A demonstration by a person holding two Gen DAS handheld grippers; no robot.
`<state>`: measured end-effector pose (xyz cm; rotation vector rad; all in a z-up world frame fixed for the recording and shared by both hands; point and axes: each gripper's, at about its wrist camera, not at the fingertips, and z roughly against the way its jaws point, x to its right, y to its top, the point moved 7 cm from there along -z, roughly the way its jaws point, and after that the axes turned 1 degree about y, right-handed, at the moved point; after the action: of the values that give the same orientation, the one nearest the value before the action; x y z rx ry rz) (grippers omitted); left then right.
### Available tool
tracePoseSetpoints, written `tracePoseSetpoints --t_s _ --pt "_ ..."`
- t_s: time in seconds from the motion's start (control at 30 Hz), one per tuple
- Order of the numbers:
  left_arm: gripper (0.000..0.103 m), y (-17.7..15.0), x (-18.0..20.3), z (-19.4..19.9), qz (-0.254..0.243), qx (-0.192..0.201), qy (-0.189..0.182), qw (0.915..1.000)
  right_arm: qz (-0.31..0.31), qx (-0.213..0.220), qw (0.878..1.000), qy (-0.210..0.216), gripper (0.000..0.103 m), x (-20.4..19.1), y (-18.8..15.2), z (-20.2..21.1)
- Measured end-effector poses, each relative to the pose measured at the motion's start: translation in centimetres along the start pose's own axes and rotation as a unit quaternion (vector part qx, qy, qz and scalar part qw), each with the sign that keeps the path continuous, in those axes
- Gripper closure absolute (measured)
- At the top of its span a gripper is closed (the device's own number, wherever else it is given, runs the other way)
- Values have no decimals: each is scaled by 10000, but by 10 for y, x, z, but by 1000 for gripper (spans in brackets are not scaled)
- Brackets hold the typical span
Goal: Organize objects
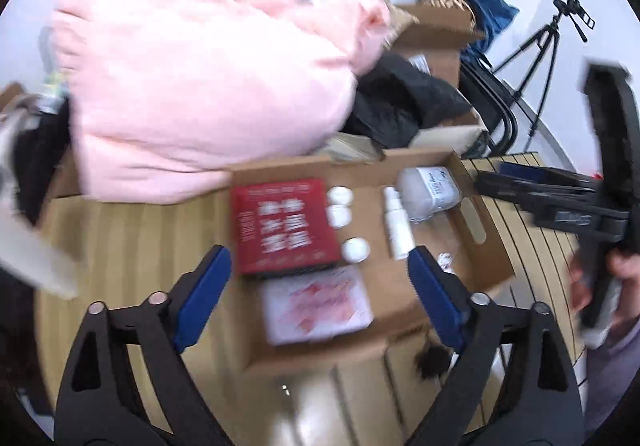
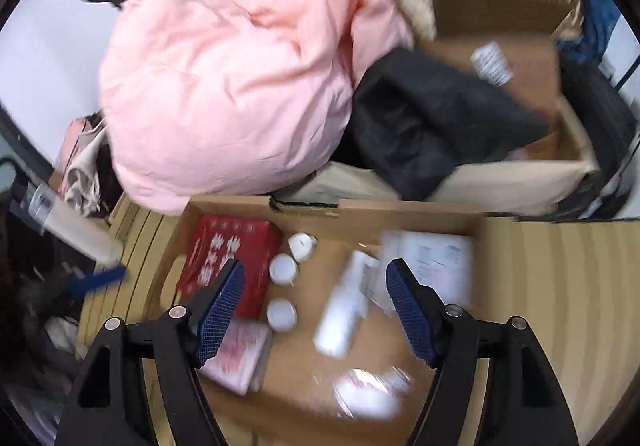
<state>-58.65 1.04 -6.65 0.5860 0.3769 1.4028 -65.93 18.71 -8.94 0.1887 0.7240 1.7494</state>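
A shallow cardboard tray [image 1: 486, 242] [image 2: 432, 224] lies on a slatted wooden table. In it are a red box [image 1: 286, 226] [image 2: 230, 262], three small white jars [image 1: 356, 249] [image 2: 282, 314], a white spray bottle [image 1: 396, 228] [image 2: 344, 310], a white wrapped packet [image 1: 430, 192] [image 2: 432, 262] and a pink-and-white packet [image 1: 316, 304] [image 2: 236, 356]. A small blurred white item [image 2: 370, 390] lies at the tray's near side. My left gripper [image 1: 320, 270] is open and empty above the tray. My right gripper [image 2: 314, 286] is open and empty above the jars and bottle; it also shows at the right of the left wrist view [image 1: 608, 174].
A big pink coat [image 1: 192, 78] [image 2: 232, 94] and a black garment [image 1: 400, 102] [image 2: 436, 118] are heaped behind the tray over a larger cardboard box [image 2: 520, 58]. A tripod [image 1: 540, 58] stands at the back right. Clutter fills the left edge [image 2: 80, 166].
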Motion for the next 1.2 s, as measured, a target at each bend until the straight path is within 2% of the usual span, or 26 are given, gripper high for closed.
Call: tracePoseSetpoints --t_s 0.13,0.27,0.47,0.57,0.63,0.7,0.77,0.83,0.97,1.03,1.1,1.2 --pt "3 -18 -17 65 -130 149 364 9991 250 80 9985 -470 26 14 -26 83" --pt "1 -46 -14 113 -235 164 555 9980 459 57 9963 -726 26 12 -62 144" --pt "0 -90 1 157 -171 228 545 9981 384 155 9967 -705 26 -4 -108 195" --pt "0 -122 7 181 -84 469 560 9973 431 380 9962 -657 26 -23 -144 220" --pt "0 -153 16 193 -85 618 280 9977 499 585 9953 -586 26 -36 -173 234" --pt "0 -189 24 196 -65 471 114 9988 570 702 9953 -357 25 -51 -206 241" --pt "0 -223 36 197 -158 372 -33 9992 730 624 9954 -9 22 -65 -244 242" --pt "0 -251 42 199 -51 327 -50 9994 685 589 9959 -79 22 -68 -272 243" --pt "0 -297 53 200 370 376 -555 9971 488 672 9965 102 22 -79 -319 249" --pt "0 -306 57 194 348 283 -505 9977 389 673 9965 307 22 -82 -338 248" --pt "0 -306 64 189 164 214 -442 9987 242 706 9967 325 22 -79 -346 246" --pt "0 -300 69 189 103 393 -316 9987 271 692 9969 266 22 -77 -347 244"
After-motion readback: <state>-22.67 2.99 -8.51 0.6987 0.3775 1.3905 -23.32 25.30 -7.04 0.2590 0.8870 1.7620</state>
